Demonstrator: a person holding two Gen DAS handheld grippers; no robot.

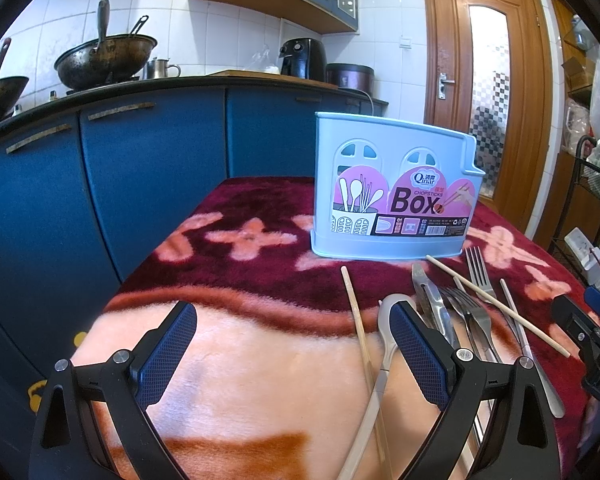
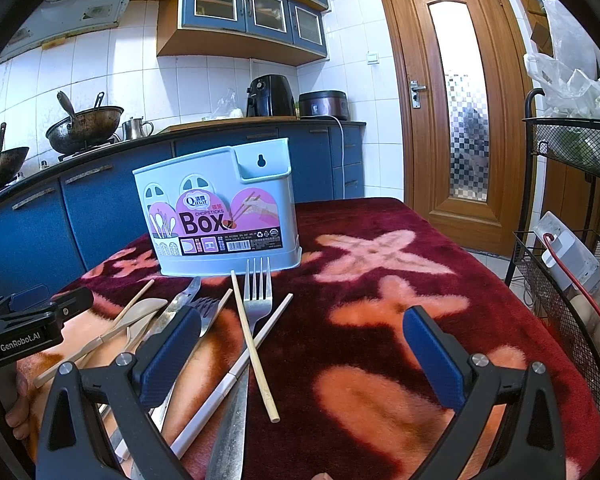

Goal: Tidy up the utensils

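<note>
A pale blue chopsticks box (image 1: 392, 188) (image 2: 220, 208) stands upright on the red flowered blanket. In front of it lies a loose pile of utensils: a steel fork (image 2: 258, 300) (image 1: 478, 276), a second fork (image 2: 206, 312), a knife (image 2: 180, 304) (image 1: 428, 296), a pale spoon (image 1: 388, 320) (image 2: 140, 312), wooden chopsticks (image 1: 358, 320) (image 2: 252, 340) and a white chopstick (image 2: 228, 380). My left gripper (image 1: 296, 344) is open over bare blanket, and its right finger overlaps the spoon. My right gripper (image 2: 304, 352) is open and empty, its left finger over the pile.
Blue cabinets (image 1: 148, 184) and a counter with woks (image 1: 104, 56) run behind the table. A black wire rack (image 2: 564, 280) holding a power strip and bags stands at the right edge. A wooden door (image 2: 456, 112) is behind. A hand (image 2: 16, 400) holds the left gripper.
</note>
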